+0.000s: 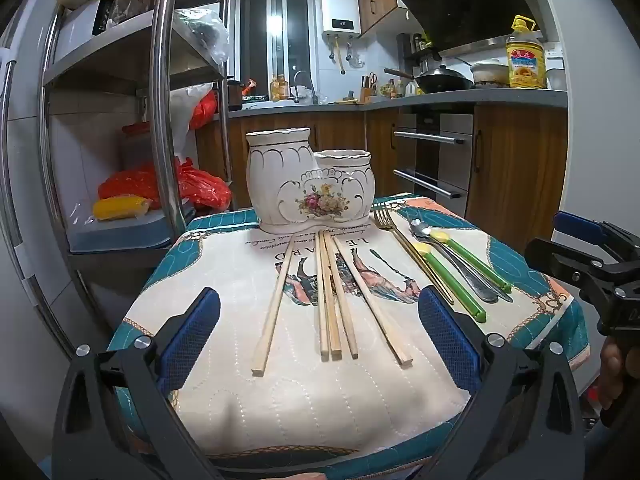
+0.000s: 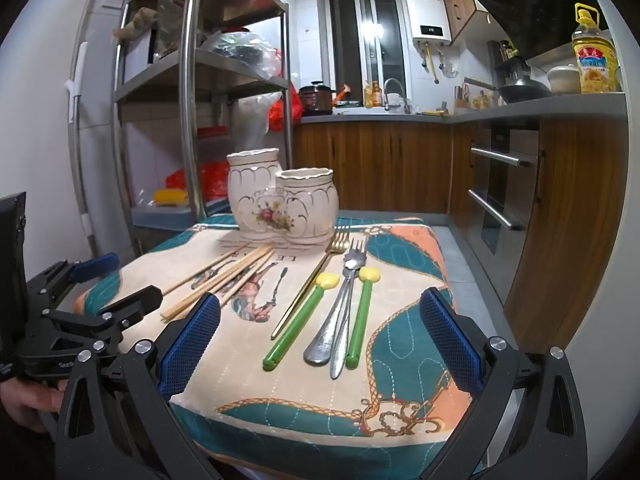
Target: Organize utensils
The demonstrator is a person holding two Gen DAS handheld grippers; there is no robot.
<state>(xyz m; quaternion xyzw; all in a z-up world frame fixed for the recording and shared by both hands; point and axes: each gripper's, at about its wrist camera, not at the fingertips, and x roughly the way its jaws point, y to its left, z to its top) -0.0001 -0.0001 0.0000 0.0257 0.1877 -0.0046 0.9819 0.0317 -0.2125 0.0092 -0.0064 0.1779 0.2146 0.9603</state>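
On the quilted cloth (image 1: 240,272), pale wooden chopsticks (image 1: 330,300) lie before both grippers' wide, empty jaws.

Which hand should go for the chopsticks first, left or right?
Left, most likely. The chopsticks lie straight ahead between the open left gripper fingers, while in the right gripper's view they sit off to its left, with the forks and spoons in front instead.
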